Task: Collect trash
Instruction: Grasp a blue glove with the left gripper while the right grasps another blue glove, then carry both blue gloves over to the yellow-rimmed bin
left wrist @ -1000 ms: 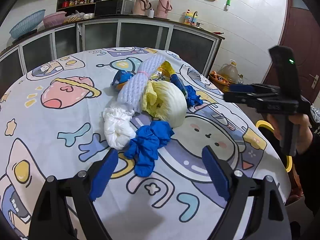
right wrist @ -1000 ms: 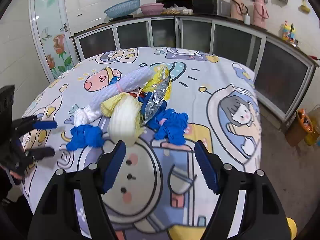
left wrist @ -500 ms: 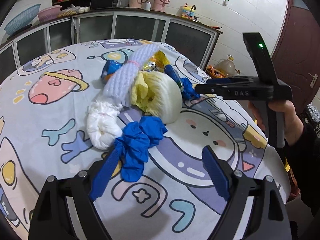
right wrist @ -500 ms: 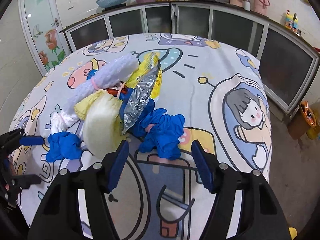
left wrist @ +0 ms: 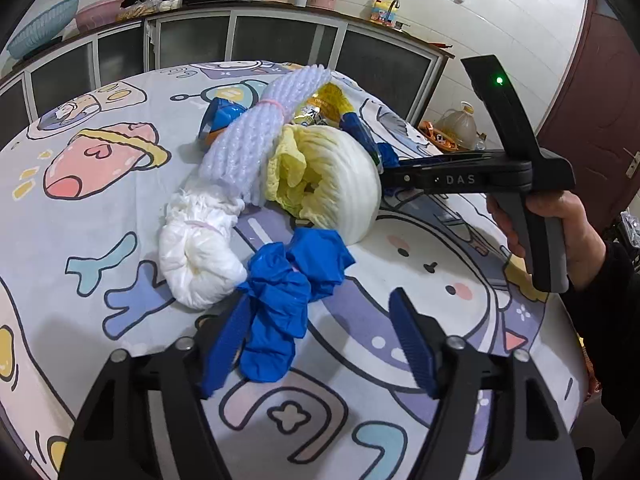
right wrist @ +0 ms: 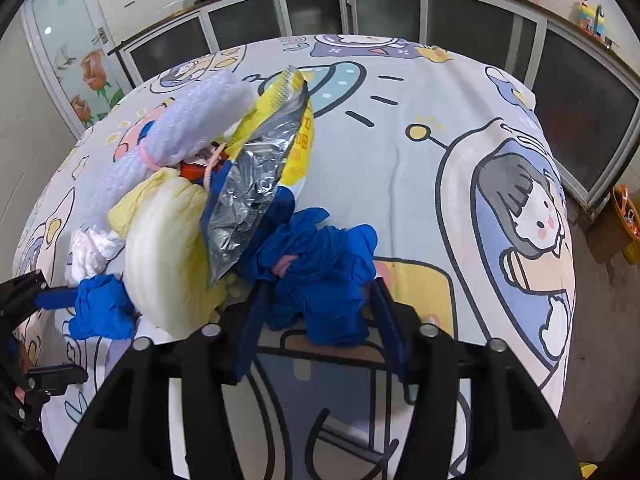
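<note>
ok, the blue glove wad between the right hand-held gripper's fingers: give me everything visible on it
The blue glove wad is a crumpled bundle of thin, glossy, rubbery-looking blue material, with a small pink bit showing in its folds. It lies on the cartoon-print tablecloth, its far-left edge against the foil snack wrapper. It sits between the fingers of the right hand-held gripper, whose jaws are closing around it; firm pad contact is not clear. A separate blue wad lies further left.

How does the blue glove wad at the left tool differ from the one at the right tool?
The left glove wad lies beside the white bag bundle, mostly outside the left tool, near one finger. The right glove wad is bigger, sits against the foil snack bag, and lies squarely between the closing right tool. Both are crumpled blue gloves on the tablecloth.
</note>
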{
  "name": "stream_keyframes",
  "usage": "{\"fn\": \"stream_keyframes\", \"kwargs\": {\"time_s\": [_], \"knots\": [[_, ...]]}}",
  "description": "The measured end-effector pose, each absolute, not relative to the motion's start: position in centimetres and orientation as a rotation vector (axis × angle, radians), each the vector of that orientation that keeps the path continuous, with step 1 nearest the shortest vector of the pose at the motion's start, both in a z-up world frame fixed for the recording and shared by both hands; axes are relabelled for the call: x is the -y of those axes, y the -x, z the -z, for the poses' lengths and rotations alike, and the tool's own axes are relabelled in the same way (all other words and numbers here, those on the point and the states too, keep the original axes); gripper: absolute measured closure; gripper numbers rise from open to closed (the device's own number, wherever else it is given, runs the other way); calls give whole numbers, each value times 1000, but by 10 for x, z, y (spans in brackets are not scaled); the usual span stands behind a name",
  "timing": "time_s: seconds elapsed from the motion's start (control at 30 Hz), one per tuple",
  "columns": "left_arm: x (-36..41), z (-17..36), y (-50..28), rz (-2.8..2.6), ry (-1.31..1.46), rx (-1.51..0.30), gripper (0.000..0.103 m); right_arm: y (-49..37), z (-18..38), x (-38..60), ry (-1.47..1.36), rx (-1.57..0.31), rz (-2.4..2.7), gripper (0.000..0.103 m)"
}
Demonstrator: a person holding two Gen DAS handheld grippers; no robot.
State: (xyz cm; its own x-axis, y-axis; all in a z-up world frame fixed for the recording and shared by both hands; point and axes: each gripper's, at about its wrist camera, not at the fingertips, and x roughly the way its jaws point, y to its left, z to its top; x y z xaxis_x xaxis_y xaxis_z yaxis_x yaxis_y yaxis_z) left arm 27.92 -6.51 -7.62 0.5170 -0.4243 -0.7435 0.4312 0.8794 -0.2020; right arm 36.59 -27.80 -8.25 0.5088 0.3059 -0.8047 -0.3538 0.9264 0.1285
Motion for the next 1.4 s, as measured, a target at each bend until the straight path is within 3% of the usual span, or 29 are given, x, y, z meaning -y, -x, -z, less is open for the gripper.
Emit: {"fn": "stream_keyframes", "kwargs": {"time_s": [0.07,0.13,0.2,0.23,0.8,1.4], "knots": [[66,79,-282,510,-3,-905,56,-368,84,279,50,-965,-386,72],[67,84,-285,499,-8,-926,82,-370,84,281,39,-974,-370,86],[64,84,-286,499,5,-939,96,-369,80,287,0,-971,-367,92],[62,82,-284,509,25,-939,98,-367,77,289,-5,-961,-359,93],[40,8,-224,544,72,-778,99,-270,0,321,-75,-819,-390,94],[62,-5,-182,582,52,-746,99,-172,-25,328,-62,-705,-338,94]]}}
